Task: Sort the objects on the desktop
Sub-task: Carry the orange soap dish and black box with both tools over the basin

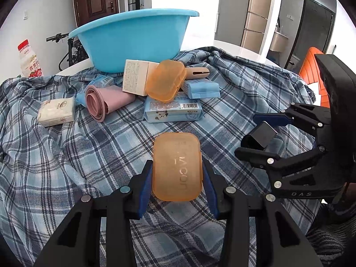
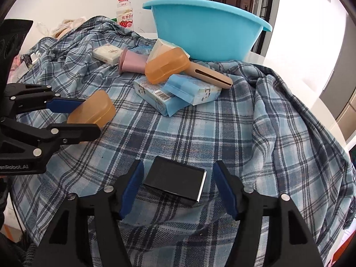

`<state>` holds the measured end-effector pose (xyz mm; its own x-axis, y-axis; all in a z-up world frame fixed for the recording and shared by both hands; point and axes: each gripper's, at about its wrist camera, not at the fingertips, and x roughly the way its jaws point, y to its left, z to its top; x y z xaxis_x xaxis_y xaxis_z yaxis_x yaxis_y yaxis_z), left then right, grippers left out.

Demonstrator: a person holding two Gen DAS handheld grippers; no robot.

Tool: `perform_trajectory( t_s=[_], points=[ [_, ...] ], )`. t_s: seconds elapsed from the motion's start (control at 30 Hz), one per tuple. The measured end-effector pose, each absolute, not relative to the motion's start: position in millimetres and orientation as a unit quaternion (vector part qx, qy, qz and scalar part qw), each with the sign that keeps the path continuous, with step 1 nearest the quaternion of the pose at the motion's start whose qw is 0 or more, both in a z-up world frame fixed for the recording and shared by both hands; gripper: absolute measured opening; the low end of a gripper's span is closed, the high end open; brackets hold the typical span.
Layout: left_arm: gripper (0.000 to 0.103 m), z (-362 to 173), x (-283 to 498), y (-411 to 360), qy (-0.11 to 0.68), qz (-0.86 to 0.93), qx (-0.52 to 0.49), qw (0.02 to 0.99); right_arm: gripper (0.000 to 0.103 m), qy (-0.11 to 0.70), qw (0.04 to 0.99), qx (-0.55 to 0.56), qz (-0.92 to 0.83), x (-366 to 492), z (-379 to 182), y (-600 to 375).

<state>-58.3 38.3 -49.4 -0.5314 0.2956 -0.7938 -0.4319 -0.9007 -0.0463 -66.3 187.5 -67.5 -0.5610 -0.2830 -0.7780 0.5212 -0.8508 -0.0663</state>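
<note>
My left gripper (image 1: 177,163) is shut on a translucent orange soap box (image 1: 178,166), its blue pads pressing both long sides just above the plaid cloth (image 1: 89,155). The right wrist view shows that box (image 2: 93,109) at the left in the left gripper (image 2: 90,116). My right gripper (image 2: 178,164) is open. A black rectangular box (image 2: 175,179) lies tilted on the cloth between its fingers, with a gap on each side. The left wrist view has this gripper (image 1: 247,134) and the black box (image 1: 262,133) at the right.
A blue basin (image 1: 133,40) stands at the back. In front of it lies a pile: a second orange box (image 1: 165,82), a beige carton (image 1: 135,76), a pink cup (image 1: 104,102), a tissue pack (image 1: 56,112) and wipes packs (image 1: 173,109). A drink bottle (image 1: 29,60) is far left.
</note>
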Motion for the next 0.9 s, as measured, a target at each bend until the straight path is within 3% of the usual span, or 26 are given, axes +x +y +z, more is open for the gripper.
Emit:
perform_trajectory(
  t_s=[0.03, 0.07, 0.9],
  points=[
    [0.045, -50.0, -58.1, 38.7, 0.078, 0.871, -0.438, 0.209, 0.061, 0.15, 0.226, 0.403, -0.874, -65.6, -67.0, 187.4],
    [0.045, -50.6, -58.0, 39.0, 0.079, 0.871, -0.438, 0.209, 0.046, 0.153, 0.224, 0.399, -0.876, -64.8, -66.1, 187.4],
    [0.045, -26.7, -64.4, 47.4, 0.08, 0.878, -0.432, 0.191, 0.045, 0.149, 0.239, 0.368, -0.886, -65.2, -33.9, 194.8]
  ],
)
